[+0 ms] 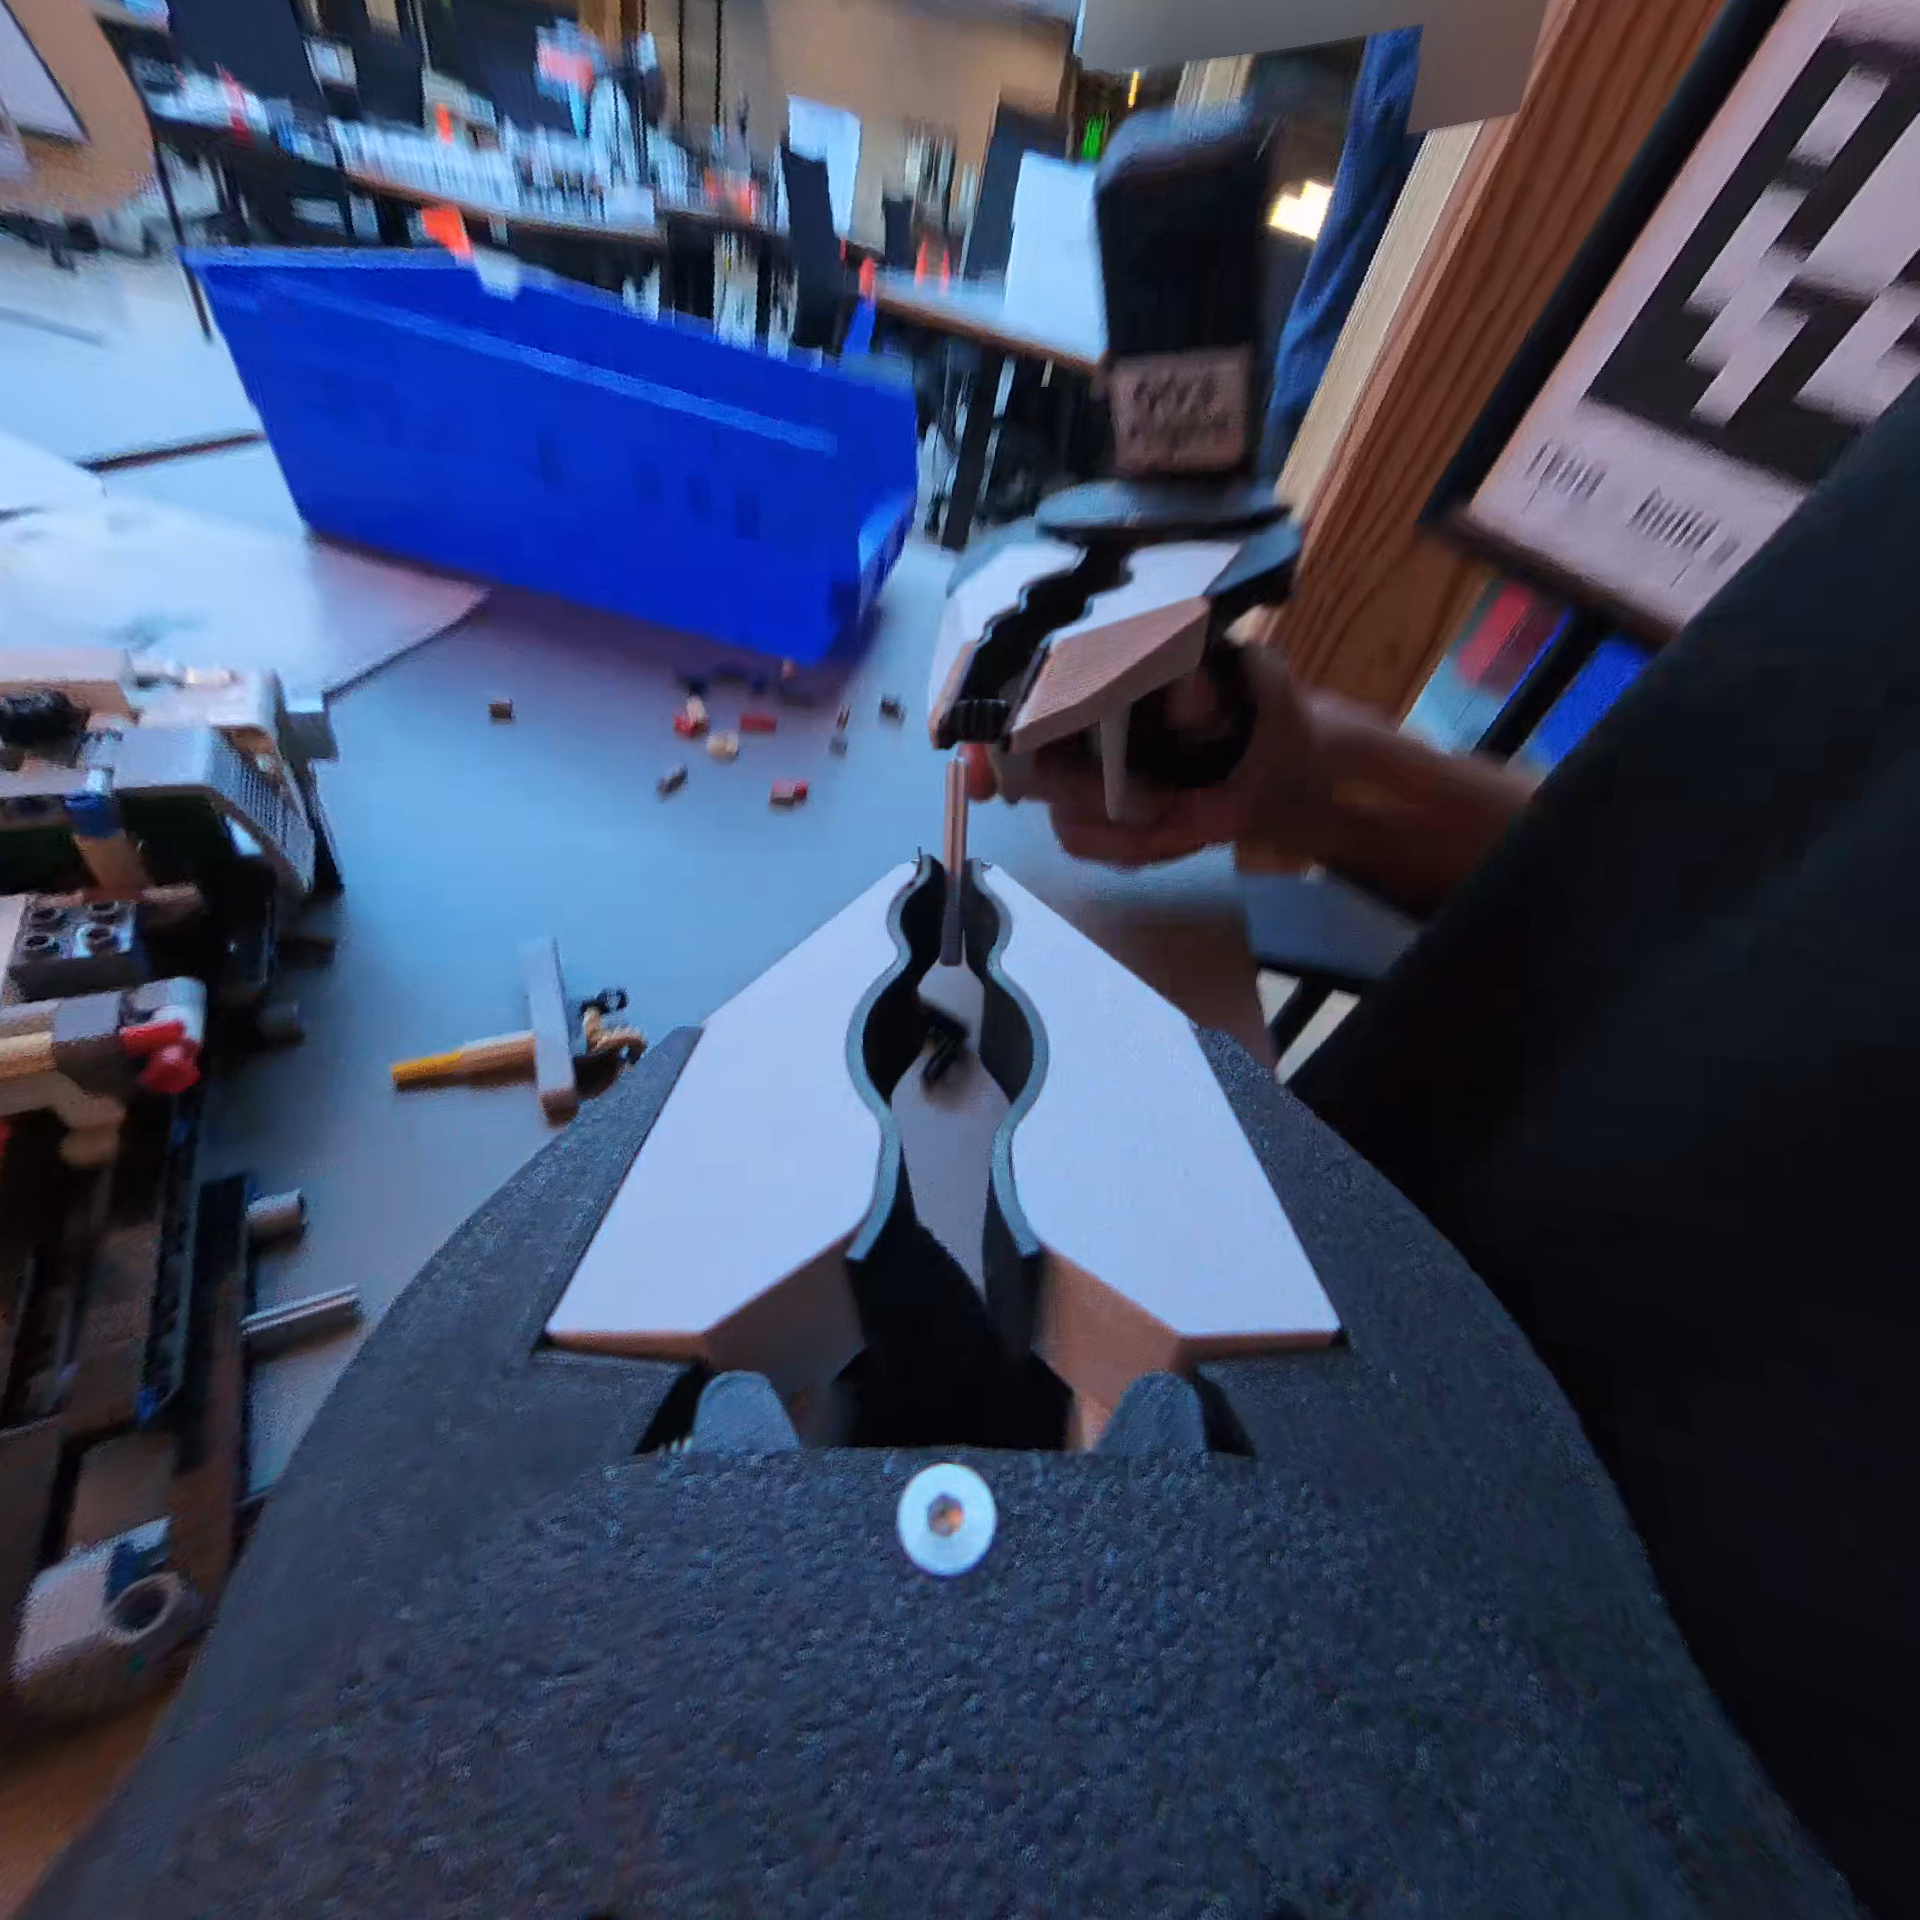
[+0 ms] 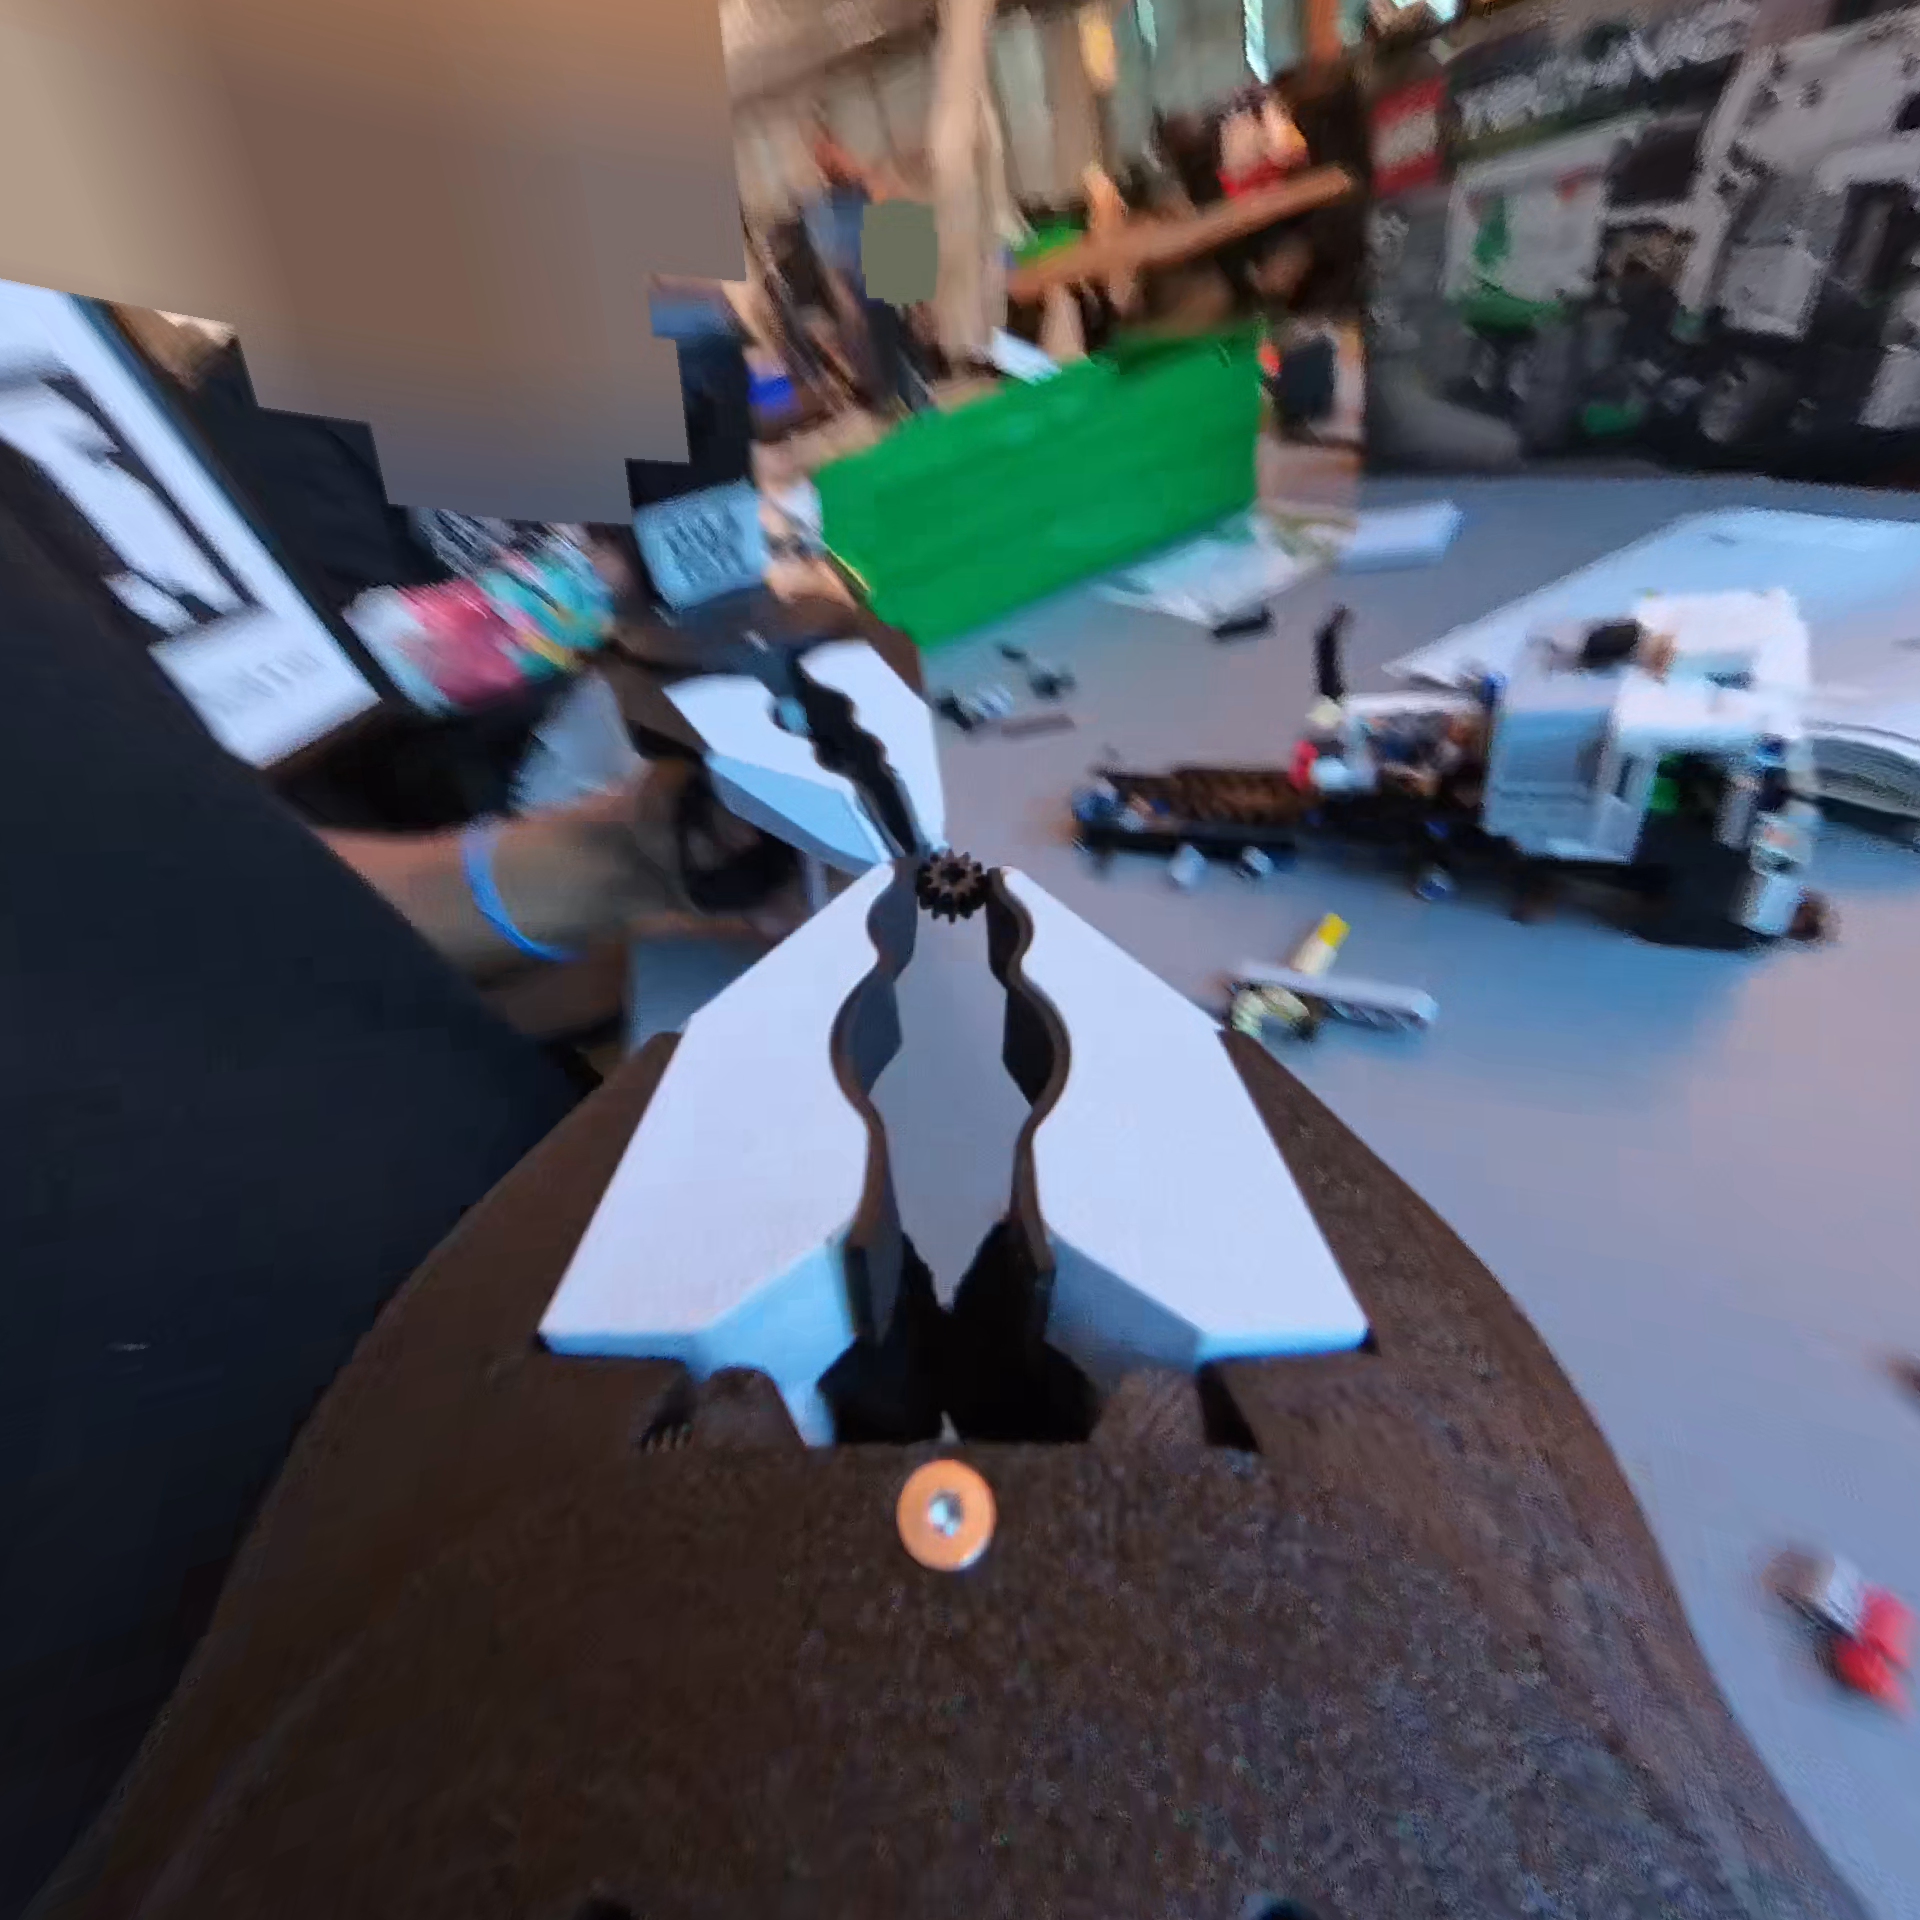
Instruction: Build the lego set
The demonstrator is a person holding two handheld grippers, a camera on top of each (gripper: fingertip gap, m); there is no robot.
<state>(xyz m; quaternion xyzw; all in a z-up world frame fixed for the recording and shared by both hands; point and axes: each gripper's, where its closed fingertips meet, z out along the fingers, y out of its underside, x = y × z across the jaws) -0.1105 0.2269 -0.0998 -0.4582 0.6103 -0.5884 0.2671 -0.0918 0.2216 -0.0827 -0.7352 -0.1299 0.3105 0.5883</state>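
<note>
My left gripper (image 1: 952, 868) is shut on a thin grey axle (image 1: 954, 821) that sticks up out of its tips. My right gripper (image 2: 949, 878) is shut on a small black gear (image 2: 948, 885). Both are held above the grey table, tip to tip. In the left wrist view the right gripper (image 1: 964, 727) sits just above the axle's top end. In the right wrist view the left gripper (image 2: 914, 836) comes in from behind the gear; the axle is hidden there. The partly built white and black truck (image 2: 1558, 769) lies on the table and shows at the left of the left wrist view (image 1: 156, 831).
A small assembly with a grey beam and yellow-tipped axle (image 1: 520, 1049) lies near the truck. Loose bricks (image 1: 727, 717) lie before a blue bin (image 1: 571, 447). A green bin (image 2: 1039, 478) and the set's box (image 2: 1662, 208) stand behind. A red piece (image 2: 1860, 1652) lies near right. Only a small space, under 4 cm, lies between the two pairs of fingers.
</note>
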